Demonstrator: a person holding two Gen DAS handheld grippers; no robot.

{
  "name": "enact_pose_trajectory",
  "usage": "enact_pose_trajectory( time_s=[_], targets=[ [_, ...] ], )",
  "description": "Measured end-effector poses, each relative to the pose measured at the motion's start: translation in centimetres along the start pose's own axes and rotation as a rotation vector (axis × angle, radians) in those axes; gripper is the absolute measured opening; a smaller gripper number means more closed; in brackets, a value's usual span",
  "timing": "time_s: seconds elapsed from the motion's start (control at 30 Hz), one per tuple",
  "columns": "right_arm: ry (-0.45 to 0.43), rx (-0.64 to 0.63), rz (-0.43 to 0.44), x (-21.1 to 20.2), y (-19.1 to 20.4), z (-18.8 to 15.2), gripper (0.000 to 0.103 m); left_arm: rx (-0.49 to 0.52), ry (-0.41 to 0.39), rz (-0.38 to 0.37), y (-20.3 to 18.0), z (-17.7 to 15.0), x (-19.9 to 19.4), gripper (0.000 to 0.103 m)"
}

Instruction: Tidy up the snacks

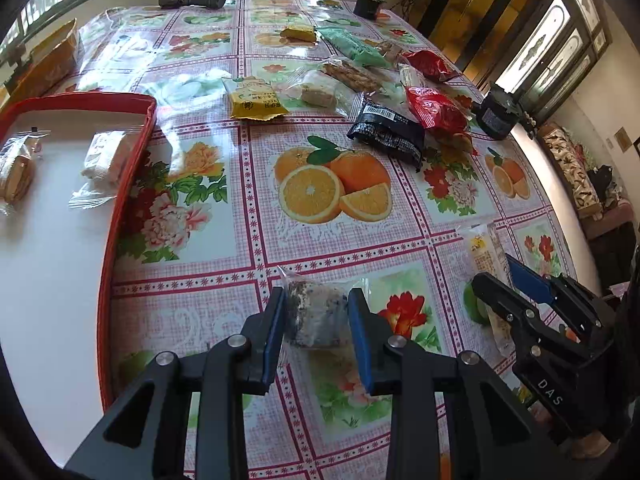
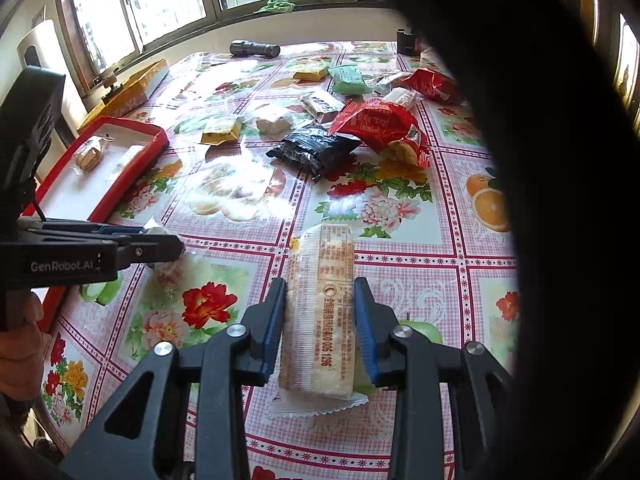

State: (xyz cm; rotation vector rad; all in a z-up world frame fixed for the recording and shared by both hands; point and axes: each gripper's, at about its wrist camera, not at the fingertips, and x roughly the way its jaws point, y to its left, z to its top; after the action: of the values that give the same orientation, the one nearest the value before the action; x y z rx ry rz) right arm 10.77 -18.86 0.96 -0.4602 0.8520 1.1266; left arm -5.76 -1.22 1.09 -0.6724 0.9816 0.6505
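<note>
Jaws of both grippers grip wrapped snacks beside red tray (image 1: 132, 152).

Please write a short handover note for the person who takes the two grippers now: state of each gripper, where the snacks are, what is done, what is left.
Left gripper: shut on a speckled snack in clear wrap, near the red tray.
Right gripper: shut on a long pale snack bar, over the table.
Done: two wrapped snacks lie in the tray.
Left: put down both held snacks, then move the pile across the table, among it the yellow packet, black packet and red bags.
</note>
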Motion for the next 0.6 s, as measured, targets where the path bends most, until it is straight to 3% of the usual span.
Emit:
enact_pose_trajectory(
  time_s=[0.13, 0.17, 0.6],
  targets=[
    [-0.009, -0.003, 0.006, -0.6, 0.6, -0.1, 0.035, 0.017, -0.04, 0.017, 0.0, -1.0, -1.4, 0.031],
    [-0.013, -0.007, 0.005, -0.8, 0.8, -0.1, 0.035, 0.02, -0.053, 0.024, 0.1, -1.2, -1.7, 0.021],
    [0.005, -0.047, 0.039, -0.4, 3.6, 0.3, 0.035, 0.015, -0.08, 0.05, 1.1, -2.6, -3.0, 0.02]
  ],
)
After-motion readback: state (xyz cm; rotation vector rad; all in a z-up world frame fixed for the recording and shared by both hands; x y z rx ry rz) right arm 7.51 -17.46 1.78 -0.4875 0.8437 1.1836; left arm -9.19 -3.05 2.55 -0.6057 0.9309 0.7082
